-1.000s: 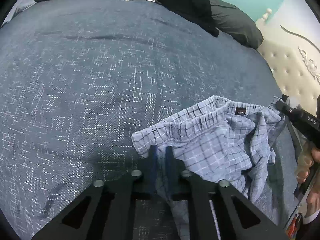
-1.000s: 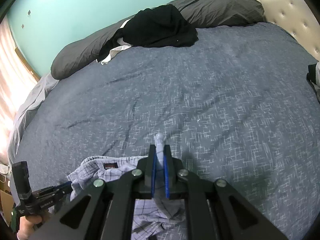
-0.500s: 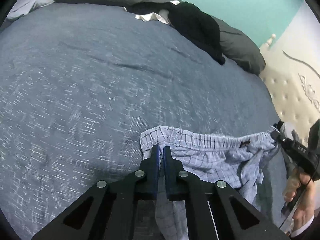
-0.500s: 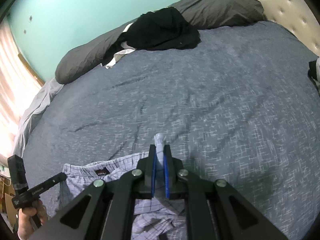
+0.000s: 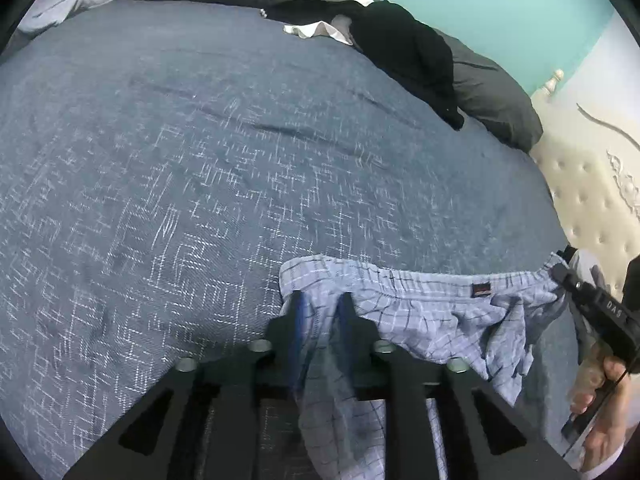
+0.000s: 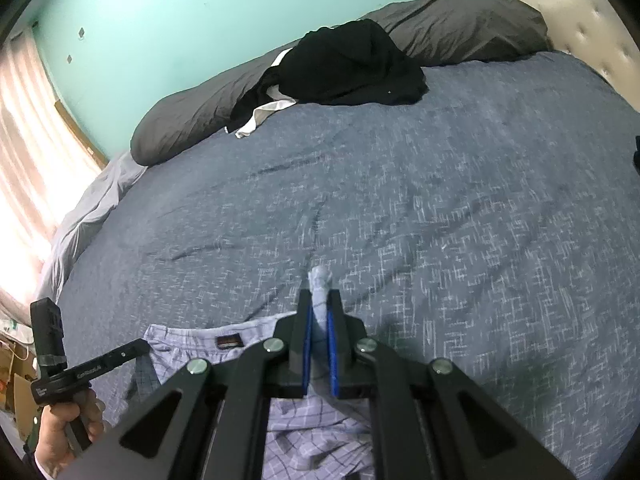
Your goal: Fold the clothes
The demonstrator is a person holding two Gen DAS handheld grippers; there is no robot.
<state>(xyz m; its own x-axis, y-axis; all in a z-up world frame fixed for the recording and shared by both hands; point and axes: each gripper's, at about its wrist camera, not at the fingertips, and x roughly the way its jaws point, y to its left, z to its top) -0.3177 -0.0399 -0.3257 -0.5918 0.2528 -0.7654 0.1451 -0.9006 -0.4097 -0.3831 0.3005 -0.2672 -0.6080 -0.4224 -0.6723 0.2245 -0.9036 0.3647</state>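
Note:
Light-blue checked shorts lie near the front edge of the bed, waistband stretched sideways with a dark label at its middle. My left gripper is at the waistband's left corner, its jaws opening. The cloth hangs loose between the parted blue pads. At the waistband's other end my right gripper is shut on a bunched corner of the shorts, and a tuft pokes out past its tips. In the right wrist view the left gripper shows at the lower left, held by a hand. The right gripper appears in the left wrist view.
A dark-blue patterned bedspread covers the bed. A heap of black clothes rests against grey pillows at the far side. A cream tufted headboard stands on the right. A bright curtained window is at the left.
The waistband went from crumpled to pulled straight between the two grippers as the left one moved left. The left jaws, shut on the cloth before, now stand parted. The right grip is unchanged.

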